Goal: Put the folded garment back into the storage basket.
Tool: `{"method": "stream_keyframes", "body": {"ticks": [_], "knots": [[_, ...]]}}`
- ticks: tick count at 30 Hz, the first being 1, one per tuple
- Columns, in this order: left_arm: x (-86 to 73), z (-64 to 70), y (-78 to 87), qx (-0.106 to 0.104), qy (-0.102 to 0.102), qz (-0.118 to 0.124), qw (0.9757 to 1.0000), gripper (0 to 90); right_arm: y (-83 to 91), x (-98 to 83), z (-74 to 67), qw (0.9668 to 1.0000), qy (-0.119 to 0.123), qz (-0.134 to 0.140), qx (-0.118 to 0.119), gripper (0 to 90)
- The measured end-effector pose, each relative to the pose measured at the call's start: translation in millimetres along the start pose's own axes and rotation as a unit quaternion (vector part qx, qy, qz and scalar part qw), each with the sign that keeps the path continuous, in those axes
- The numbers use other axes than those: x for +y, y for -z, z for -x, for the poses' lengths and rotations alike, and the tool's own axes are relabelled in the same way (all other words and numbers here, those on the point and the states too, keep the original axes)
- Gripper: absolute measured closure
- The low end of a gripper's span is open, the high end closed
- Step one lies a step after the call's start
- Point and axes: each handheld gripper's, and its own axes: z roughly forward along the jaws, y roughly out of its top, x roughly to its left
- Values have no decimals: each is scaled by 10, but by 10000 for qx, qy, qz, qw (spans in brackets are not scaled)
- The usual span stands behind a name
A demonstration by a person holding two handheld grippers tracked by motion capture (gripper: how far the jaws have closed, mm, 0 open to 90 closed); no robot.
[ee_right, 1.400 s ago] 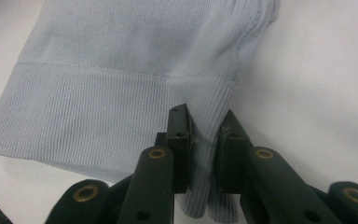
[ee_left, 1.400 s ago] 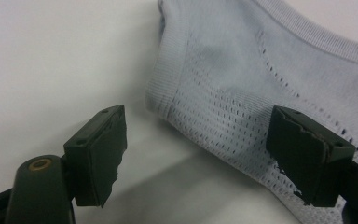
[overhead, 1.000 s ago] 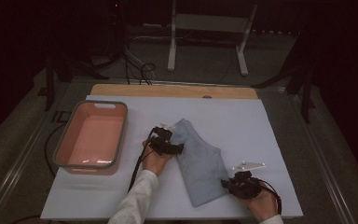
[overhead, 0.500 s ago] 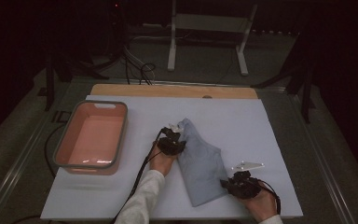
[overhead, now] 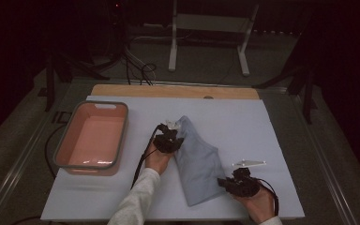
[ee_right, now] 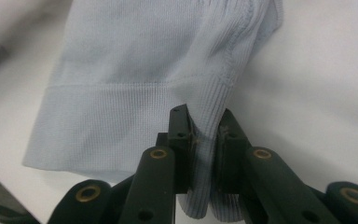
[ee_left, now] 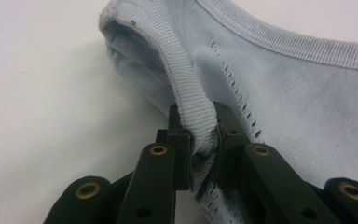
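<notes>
- Where the white table is brightest, a pale blue knit garment lies folded on it, running from near the middle toward the near right edge.
- Its far end has a ribbed band curling up in a loop, with a line of stitch holes beside it.
- Its near end has a ribbed hem lying mostly flat, one corner gathered upward.
- Left tool sits at the far end, jaws closed on the ribbed band; the cloth is pinched between them.
- Right tool sits at the near end, jaws clamped on the gathered corner of the hem.
- Each tool is held by a hand; a white sleeve covers the left forearm.
- Left of the garment and well apart from it stands a pink tub with a grey rim.
- Beyond the white surface, a wooden strip edges the table's far side.
</notes>
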Motion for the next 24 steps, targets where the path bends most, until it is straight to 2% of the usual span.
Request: {"method": "stream_keyframes", "body": {"ticks": [4,7,13,24], "knots": [[41,-4,76,68,-86,-1,9999,812,-6,28,-30,10000,-39,-13,50,798],[78,-14,137,117,-144,-12,9998,812,10,61,-42,9998,-111,26,172,798],[151,-24,223,177,-259,-47,9995,811,29,112,-85,9997,-86,35,239,798],[235,-94,343,139,-199,-55,9997,811,-2,214,-144,9995,-48,38,304,798]]}}
